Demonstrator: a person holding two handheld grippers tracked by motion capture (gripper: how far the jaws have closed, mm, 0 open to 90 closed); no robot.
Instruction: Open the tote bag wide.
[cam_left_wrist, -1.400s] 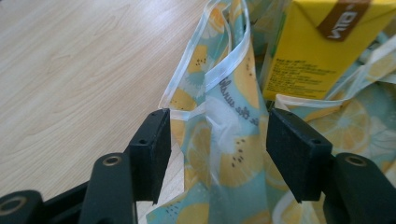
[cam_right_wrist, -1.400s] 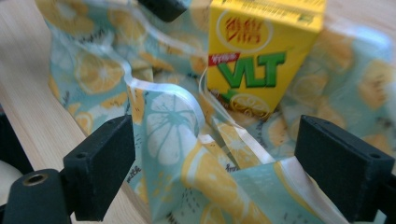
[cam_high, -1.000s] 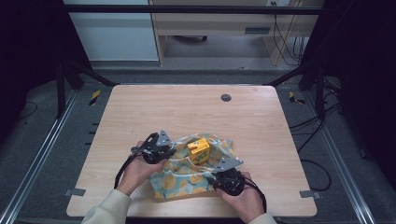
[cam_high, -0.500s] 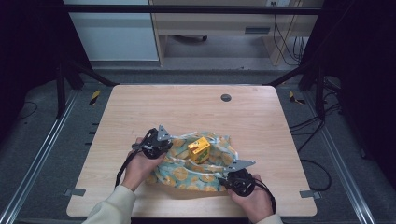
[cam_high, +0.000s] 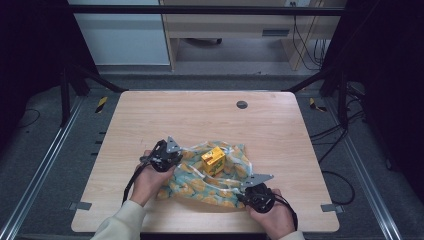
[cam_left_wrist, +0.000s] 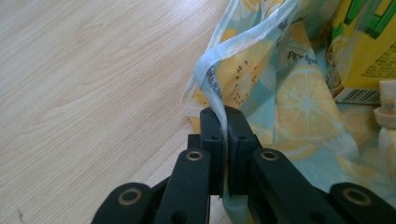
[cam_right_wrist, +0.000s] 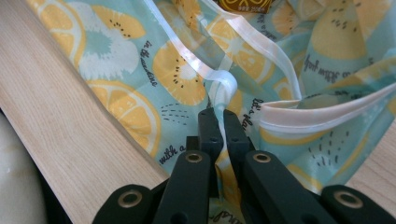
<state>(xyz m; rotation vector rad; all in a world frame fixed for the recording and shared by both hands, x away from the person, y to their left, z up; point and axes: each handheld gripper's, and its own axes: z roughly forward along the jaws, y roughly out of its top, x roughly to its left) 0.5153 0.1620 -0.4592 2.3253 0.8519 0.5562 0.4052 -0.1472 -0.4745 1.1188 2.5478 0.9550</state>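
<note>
Two grippers, both clamped on the same lemon-print cloth (cam_high: 210, 180) on the wooden table (cam_high: 165, 117). Left to right in the high view: my left hand (cam_high: 146, 181) near the table's front-left, holding my left gripper (cam_high: 167, 154) at the cloth's left edge. In the left gripper view its jaws are pressed together with a pale blue hem strip of the cloth (cam_left_wrist: 243, 51) pinched between them, the strip rising up and away from the tips. Cloth is teal with yellow citrus slices and small black script. Next, a yellow carton (cam_high: 213, 160) sits on the cloth about mid-way between my two grippers, tilted; the left gripper view shows its lower corner (cam_left_wrist: 364, 56) with green print. Further right, my right gripper (cam_high: 255, 186) at the cloth's front-right corner, right hand (cam_high: 272, 217) behind it near the table's front edge. In the right gripper view its jaws are closed on a white-edged fold of cloth (cam_right_wrist: 222, 88).
</note>
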